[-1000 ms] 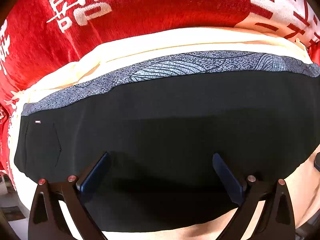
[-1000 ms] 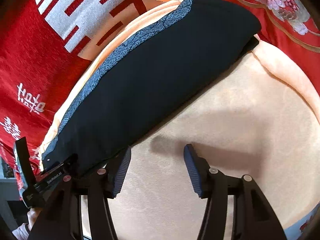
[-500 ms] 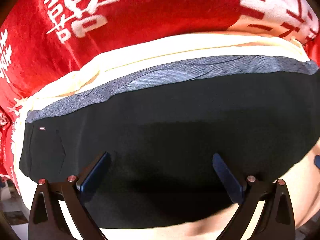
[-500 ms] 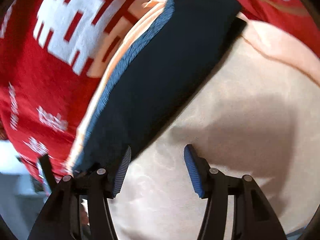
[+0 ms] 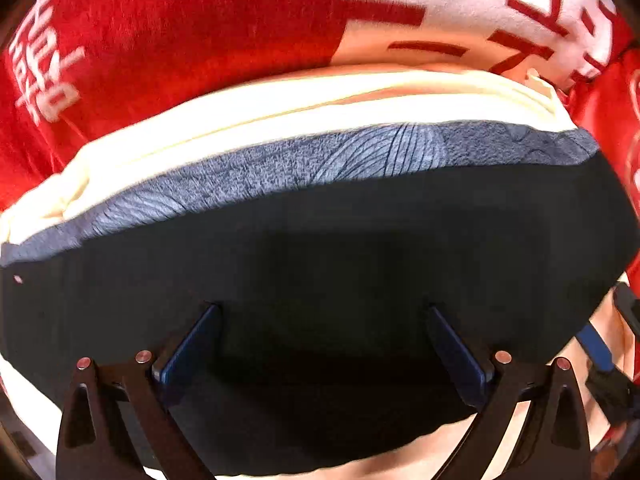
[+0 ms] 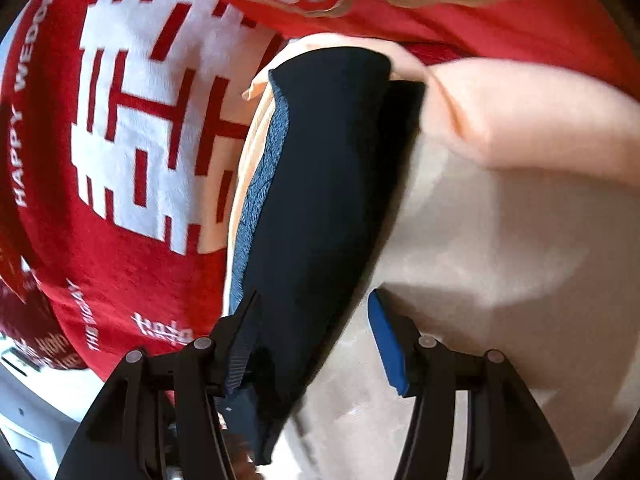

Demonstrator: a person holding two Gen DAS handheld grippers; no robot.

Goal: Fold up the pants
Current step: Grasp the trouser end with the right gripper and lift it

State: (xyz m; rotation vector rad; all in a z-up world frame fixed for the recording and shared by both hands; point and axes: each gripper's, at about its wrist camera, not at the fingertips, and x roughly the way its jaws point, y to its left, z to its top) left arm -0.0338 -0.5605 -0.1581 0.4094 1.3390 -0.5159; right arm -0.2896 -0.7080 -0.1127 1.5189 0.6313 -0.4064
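Red plush blanket w/ white characters (image 5: 168, 40) fills the top of the left wrist view; only the right wrist view shows its full white double-happiness block and "HAPPY WEDDING" lettering (image 6: 160, 112), upper left of frame. Cream-peach fabric sheet (image 6: 520, 220) takes the right half of the right view; in the left view it's a pale band (image 5: 280, 108) above the pants.

Folded black pants w/ grey-blue patterned waistband (image 5: 320, 264) span the left view centre, waistband along the top edge. In the right view they run as a dark strip (image 6: 332, 184) from upper centre to lower left, lying on the cream sheet.

Left gripper (image 5: 320, 344): jaws spread wide over the black cloth, gripping nothing. Right gripper (image 6: 312, 340): jaws apart, pants' edge between them, not pinched. Its blue pad peeks in at the left view's lower right (image 5: 596, 348).
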